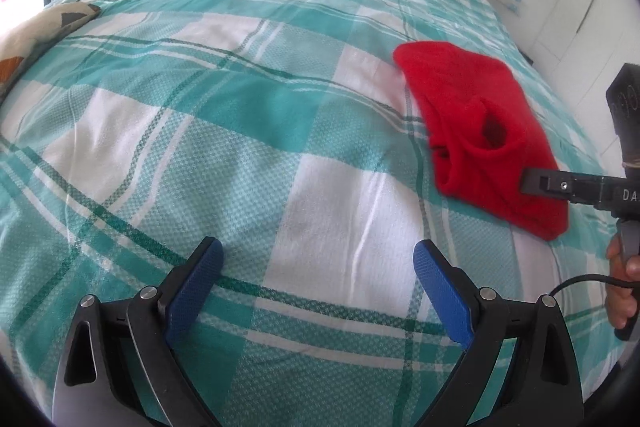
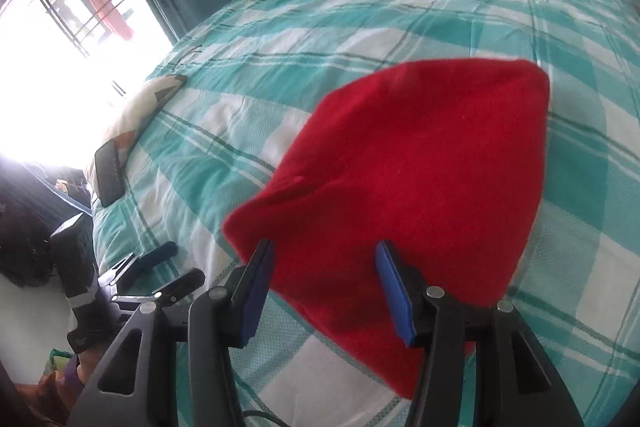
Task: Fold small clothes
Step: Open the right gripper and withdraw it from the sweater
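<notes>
Right gripper [image 2: 324,291] jaws apart, straddling near edge of red garment [image 2: 408,179]; left gripper [image 1: 318,291] wide, well left.

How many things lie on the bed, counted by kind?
Red garment: 1
Patterned pillow: 1
Dark flat device, maybe a phone: 1
Total: 3, all on the checked bedspread.

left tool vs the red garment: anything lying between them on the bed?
Nothing: in the left wrist view only bare teal-and-white checked bedspread lies between the open left tool and the red garment, which sits off to its right.
</notes>
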`<action>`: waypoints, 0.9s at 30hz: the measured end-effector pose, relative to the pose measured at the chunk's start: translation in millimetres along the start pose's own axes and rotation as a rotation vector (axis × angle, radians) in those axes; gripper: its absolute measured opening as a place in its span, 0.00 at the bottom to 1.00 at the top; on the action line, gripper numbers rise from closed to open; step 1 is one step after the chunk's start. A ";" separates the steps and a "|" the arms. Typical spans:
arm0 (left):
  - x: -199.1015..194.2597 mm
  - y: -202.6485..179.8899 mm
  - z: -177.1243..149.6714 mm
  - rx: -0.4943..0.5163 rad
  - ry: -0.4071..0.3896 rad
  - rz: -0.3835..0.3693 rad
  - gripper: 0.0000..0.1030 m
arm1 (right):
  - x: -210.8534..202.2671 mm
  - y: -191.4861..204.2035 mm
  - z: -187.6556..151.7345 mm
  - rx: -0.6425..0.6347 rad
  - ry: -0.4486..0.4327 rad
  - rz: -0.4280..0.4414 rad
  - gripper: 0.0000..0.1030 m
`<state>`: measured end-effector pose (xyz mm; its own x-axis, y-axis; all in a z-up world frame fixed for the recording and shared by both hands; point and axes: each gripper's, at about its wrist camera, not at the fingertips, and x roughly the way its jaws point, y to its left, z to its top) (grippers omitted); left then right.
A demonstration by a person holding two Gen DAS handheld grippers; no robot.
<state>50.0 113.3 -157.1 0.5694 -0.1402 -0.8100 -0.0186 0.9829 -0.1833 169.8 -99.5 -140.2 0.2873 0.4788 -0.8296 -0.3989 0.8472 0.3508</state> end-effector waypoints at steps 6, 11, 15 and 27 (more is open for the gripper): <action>-47.0 -21.0 -43.4 0.153 0.010 0.073 0.94 | -22.4 34.0 -46.1 -0.143 -0.105 0.027 0.67; -69.3 -15.4 -6.2 0.158 -0.133 0.151 0.95 | -78.7 19.7 -70.7 -0.175 -0.263 -0.089 0.67; -21.7 14.1 -1.2 0.088 0.013 0.284 0.93 | -85.5 -9.8 -81.0 -0.089 -0.265 -0.093 0.67; -59.7 -53.7 15.2 0.155 -0.056 0.078 0.94 | -101.0 -23.1 -124.0 0.055 -0.254 -0.423 0.83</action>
<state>29.5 70.6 -90.4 0.6161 -0.0604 -0.7854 0.0600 0.9978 -0.0297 42.0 -196.0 -118.4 0.6204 0.1253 -0.7743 -0.1570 0.9870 0.0339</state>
